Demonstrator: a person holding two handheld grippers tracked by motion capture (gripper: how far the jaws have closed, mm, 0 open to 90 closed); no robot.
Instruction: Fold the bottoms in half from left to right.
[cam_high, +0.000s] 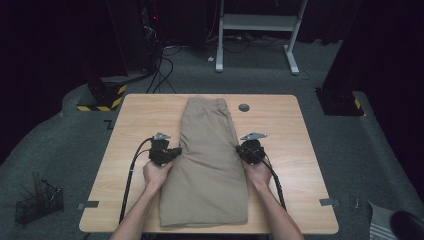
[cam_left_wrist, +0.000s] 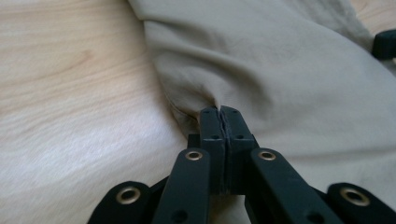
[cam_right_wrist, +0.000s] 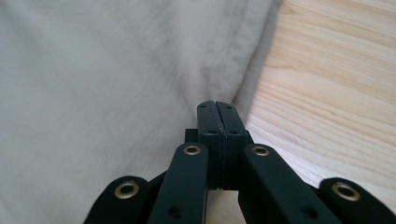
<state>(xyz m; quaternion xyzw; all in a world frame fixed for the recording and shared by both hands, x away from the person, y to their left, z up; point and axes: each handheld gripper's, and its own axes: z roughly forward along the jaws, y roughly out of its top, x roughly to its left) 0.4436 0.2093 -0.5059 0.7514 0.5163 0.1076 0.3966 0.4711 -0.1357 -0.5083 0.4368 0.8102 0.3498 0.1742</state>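
Note:
Beige folded shorts (cam_high: 210, 160) lie lengthwise down the middle of the wooden table (cam_high: 135, 125), waistband at the far end. My left gripper (cam_high: 175, 151) is at the shorts' left edge, halfway along. In the left gripper view its jaws (cam_left_wrist: 220, 109) are pressed together on a small fold of the beige fabric (cam_left_wrist: 280, 70). My right gripper (cam_high: 240, 150) is at the opposite edge. In the right gripper view its jaws (cam_right_wrist: 216, 103) are pressed together where the cloth (cam_right_wrist: 116, 70) meets the bare wood (cam_right_wrist: 336, 70), with the fabric edge running into the tips.
A grey round cap (cam_high: 244, 107) sits in the tabletop beyond the shorts on the right. On the floor stand a black wire basket (cam_high: 39, 202) at the left, a yellow-and-black striped base (cam_high: 102, 97) and a white desk frame (cam_high: 257, 22) beyond the table.

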